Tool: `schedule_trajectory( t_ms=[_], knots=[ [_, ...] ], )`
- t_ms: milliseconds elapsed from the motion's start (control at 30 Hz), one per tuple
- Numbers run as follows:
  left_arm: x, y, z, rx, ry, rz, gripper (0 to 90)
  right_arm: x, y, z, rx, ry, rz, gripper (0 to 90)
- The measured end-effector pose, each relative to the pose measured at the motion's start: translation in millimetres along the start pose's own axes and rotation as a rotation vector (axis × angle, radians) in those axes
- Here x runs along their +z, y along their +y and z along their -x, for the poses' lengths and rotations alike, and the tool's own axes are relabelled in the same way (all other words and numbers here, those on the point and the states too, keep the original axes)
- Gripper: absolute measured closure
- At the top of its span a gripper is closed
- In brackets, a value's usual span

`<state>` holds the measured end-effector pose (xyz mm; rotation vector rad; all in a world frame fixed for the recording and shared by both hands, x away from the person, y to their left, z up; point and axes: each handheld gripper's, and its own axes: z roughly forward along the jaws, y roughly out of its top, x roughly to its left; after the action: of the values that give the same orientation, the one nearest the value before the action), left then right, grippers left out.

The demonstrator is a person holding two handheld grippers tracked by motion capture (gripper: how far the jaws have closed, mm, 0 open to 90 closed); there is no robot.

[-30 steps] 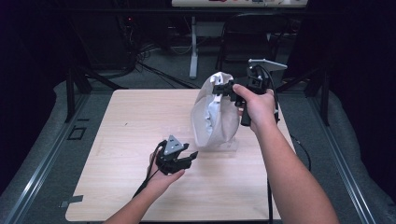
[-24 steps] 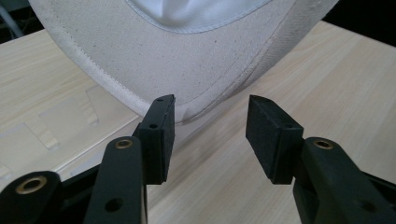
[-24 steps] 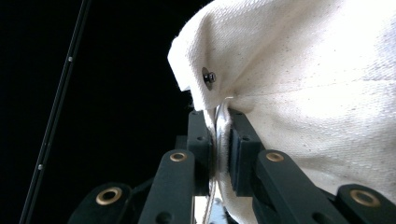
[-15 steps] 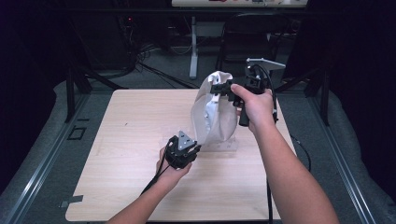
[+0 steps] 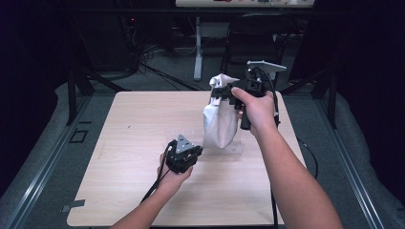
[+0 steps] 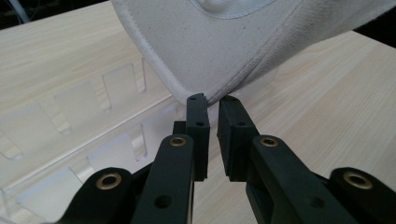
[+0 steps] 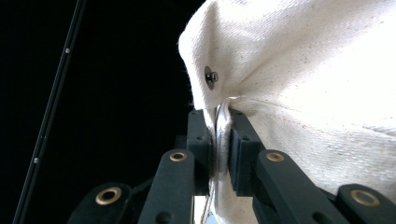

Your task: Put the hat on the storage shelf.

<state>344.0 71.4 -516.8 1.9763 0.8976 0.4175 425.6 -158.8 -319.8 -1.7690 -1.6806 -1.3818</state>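
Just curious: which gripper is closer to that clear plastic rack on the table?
Left. The left gripper sits low beside the clear rack; the right gripper is high above it, clamped on the white bag.

We note white canvas bag (image 5: 219, 121) hanging upright off table, top edge clamped between right gripper (image 5: 220, 92) jaws. Fabric cream-white, coarse weave, stitched hem, dark metal snap (image 7: 210, 76) just above right jaws. We see lower corner (image 6: 205, 95) tapering to point directly ahead of left gripper (image 6: 212, 100), at its jaw tips, which stand slightly parted; contact we cannot confirm. Body slack, creased, tilted slightly.
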Motion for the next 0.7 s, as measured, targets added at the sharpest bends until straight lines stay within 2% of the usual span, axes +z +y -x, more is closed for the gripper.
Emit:
schedule_trajectory(
  t_ms=[133, 200, 233, 300, 433, 500, 567, 633, 700],
  knots=[
    [0.4, -4.0, 0.0, -0.009, 0.006, -0.001, 83.6, 7.6, -0.2, 2.6, 0.004, -0.002, -0.007, 81.4],
    [0.2, -6.1, -1.2, -0.035, -0.002, 0.0, 86.9, 8.5, -0.2, 2.7, 0.002, -0.002, -0.01, 81.4],
    [0.9, -7.5, -3.2, -0.068, -0.014, 0.002, 87.4, 10.9, -0.3, 2.5, -0.003, -0.006, -0.014, 81.4],
    [0.8, -7.8, -4.0, -0.079, -0.018, -0.001, 87.4, 12.5, -0.5, 2.3, -0.005, -0.006, -0.016, 81.4],
    [-2.3, -8.9, -2.7, -0.047, -0.011, 0.012, 90.0, 16.7, -2.2, 1.8, -0.005, -0.002, -0.024, 81.5],
    [-5.5, -9.1, -0.5, -0.02, -0.013, 0.016, 83.0, 18.4, -2.5, 2.2, -0.002, 0.001, -0.022, 81.5],
    [-6.4, -9.1, 0.3, -0.011, -0.013, 0.013, 76.9, 19.1, -2.5, 2.3, -0.002, 0.001, -0.02, 81.5],
    [-9.6, -8.6, 4.3, 0.021, -0.011, 0.012, 71.2, 21.6, -2.1, 2.7, -0.003, 0.005, -0.023, 81.5],
    [-9.9, -8.1, 4.9, 0.03, -0.014, 0.009, 65.7, 22.4, -2.2, 2.5, -0.002, 0.006, -0.024, 81.5]
  ],
)
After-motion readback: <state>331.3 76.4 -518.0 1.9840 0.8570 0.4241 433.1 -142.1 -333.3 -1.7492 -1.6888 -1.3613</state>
